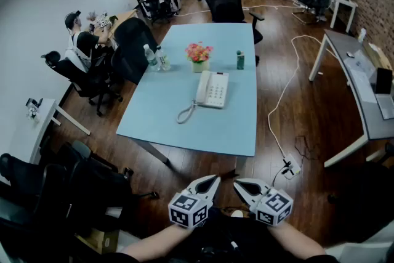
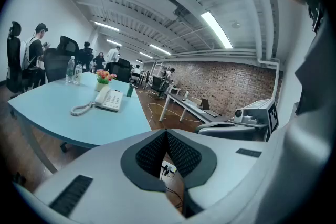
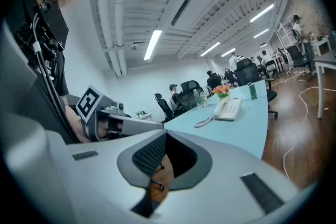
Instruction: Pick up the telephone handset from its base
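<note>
Resting side by side at the near edge, forearms drawn close to the body: left gripper [image 1: 215,178] and right gripper [image 1: 237,182], each with jaws together on nothing, tips angled slightly downward toward the far light-blue table [image 1: 184,120], where the telephone handset [image 1: 202,88] lies on its base [image 1: 216,90].

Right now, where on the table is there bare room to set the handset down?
Bare: the near end of the table, before the phone and cord, and the far end behind the flowers. Crowded: the middle, with phone, flowers, green bottle, and water bottles at the left edge.
</note>
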`<state>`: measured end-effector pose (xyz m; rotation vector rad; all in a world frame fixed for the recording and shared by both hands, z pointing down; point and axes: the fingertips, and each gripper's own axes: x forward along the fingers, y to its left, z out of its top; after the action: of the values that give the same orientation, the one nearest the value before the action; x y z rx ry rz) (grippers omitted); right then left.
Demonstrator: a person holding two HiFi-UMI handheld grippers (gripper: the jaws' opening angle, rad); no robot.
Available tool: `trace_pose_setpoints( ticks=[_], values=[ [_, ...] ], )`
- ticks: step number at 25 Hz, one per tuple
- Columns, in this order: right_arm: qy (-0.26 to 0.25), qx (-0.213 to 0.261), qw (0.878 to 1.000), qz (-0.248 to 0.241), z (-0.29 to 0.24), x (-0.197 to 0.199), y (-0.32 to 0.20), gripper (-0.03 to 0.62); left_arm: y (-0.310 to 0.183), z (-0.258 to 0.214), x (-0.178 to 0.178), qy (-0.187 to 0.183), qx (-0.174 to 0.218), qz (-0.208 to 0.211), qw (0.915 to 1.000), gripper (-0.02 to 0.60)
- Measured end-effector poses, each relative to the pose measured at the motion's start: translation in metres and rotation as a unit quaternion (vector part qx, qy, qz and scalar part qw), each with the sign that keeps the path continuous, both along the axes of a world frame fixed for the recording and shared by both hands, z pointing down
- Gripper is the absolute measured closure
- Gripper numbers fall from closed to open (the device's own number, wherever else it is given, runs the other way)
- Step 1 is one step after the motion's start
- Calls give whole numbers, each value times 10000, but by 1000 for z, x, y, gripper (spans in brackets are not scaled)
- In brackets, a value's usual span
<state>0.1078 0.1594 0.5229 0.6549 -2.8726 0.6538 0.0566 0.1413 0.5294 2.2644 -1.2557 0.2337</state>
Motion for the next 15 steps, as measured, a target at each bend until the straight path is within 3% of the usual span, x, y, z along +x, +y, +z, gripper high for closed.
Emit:
trace_pose_setpoints(
  ticks=[15],
  values=[
    [102, 111, 9998, 130, -1, -28, -78, 576, -83, -2, -33, 93, 67, 24, 9999, 581]
  ],
)
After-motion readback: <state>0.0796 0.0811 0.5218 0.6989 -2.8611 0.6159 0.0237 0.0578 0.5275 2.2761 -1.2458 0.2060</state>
